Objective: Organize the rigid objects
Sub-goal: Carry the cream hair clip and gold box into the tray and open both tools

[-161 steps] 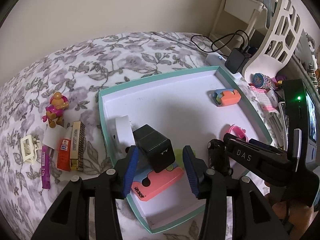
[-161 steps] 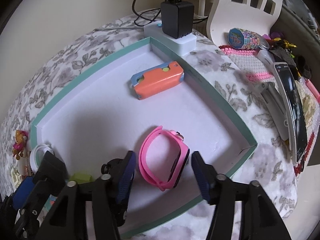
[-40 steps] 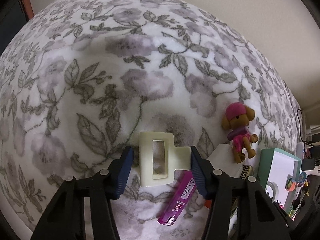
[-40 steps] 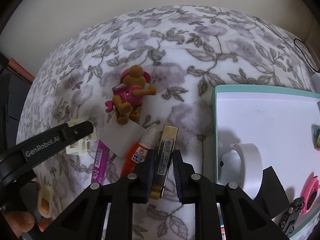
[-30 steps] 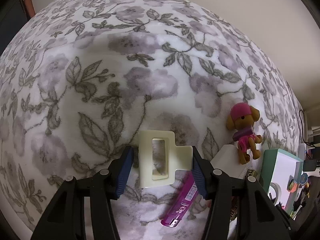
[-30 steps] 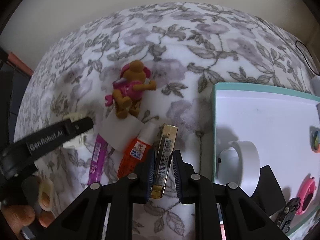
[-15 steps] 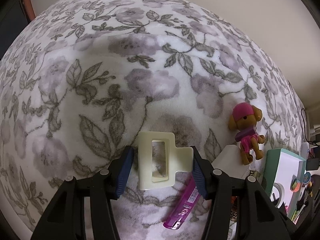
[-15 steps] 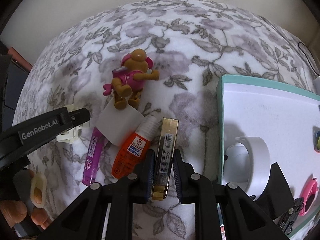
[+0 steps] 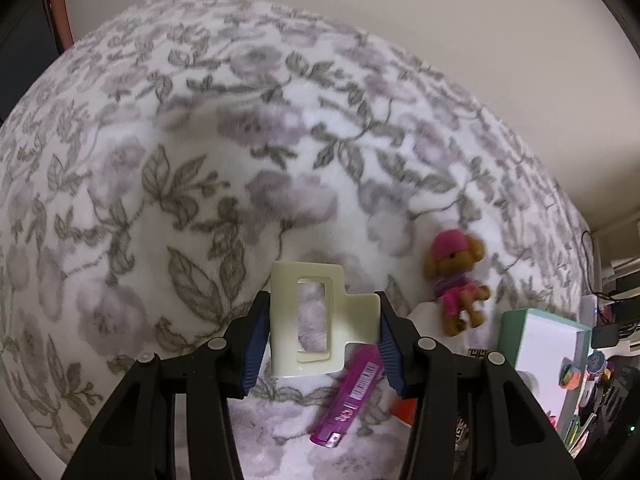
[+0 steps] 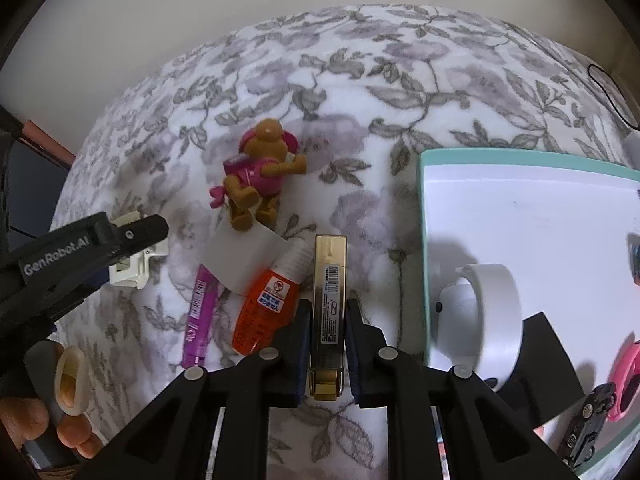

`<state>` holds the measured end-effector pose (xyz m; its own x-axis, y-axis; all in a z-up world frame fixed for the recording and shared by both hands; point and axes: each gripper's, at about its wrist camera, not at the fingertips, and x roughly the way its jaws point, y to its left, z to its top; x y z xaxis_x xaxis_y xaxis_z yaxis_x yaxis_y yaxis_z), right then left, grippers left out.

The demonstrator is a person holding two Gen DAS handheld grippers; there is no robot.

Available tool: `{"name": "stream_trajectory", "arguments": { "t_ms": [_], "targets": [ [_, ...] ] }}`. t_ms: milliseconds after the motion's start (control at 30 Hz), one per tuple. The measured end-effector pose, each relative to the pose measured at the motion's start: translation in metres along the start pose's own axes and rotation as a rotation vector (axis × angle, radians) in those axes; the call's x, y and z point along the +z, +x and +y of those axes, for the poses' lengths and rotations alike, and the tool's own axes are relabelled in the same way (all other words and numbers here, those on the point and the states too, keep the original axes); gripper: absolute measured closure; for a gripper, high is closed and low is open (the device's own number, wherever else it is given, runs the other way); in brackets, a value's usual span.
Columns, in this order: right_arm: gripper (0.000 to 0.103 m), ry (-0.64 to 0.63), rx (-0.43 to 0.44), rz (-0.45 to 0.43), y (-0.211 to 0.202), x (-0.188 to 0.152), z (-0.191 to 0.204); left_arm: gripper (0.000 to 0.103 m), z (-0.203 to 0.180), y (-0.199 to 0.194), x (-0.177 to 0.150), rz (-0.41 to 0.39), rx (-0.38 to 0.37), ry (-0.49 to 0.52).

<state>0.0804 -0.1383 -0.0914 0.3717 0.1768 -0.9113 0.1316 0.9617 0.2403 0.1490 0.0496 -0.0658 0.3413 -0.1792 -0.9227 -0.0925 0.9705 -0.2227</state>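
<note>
The left gripper [image 9: 323, 330] is closed on a cream clip [image 9: 316, 316], pads pressing both its sides, just above the floral blanket [image 9: 200, 152]. The right gripper [image 10: 328, 344] is clamped on a gold box [image 10: 329, 280] lying on the blanket. Landmark: the dog toy [image 10: 260, 176]. The box lies below-right of it, beside an orange bottle [image 10: 268, 304] and a purple tube [image 10: 199, 312]. A teal tray [image 10: 520, 160] sits to its right.

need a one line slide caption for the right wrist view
Right gripper clamps the gold box beside the orange glue bottle, near the teal tray.
</note>
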Motion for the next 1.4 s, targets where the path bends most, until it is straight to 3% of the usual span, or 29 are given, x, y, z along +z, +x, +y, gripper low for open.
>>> {"name": "stream_trajectory", "arguments": {
  "t_ms": [200, 567, 967, 1400],
  "targets": [
    [0.086, 0.042, 0.043, -0.077, -0.038, 0.003, -0.010, 0.052, -0.009, -0.030, 0.004, -0.071, -0.027, 0.011],
    [0.086, 0.097, 0.017, -0.190, -0.095, 0.008, -0.046, 0.052, -0.055, -0.073, -0.003, -0.162, -0.113, 0.095],
    [0.086, 0.304, -0.070, -0.179, -0.103, -0.003, -0.145, 0.052, -0.126, -0.066, -0.036, -0.120, -0.158, 0.227],
    [0.086, 0.437, -0.129, -0.170, -0.110, -0.022, -0.212, 0.052, -0.219, -0.041, -0.091, -0.048, -0.239, 0.424]
  ]
}}
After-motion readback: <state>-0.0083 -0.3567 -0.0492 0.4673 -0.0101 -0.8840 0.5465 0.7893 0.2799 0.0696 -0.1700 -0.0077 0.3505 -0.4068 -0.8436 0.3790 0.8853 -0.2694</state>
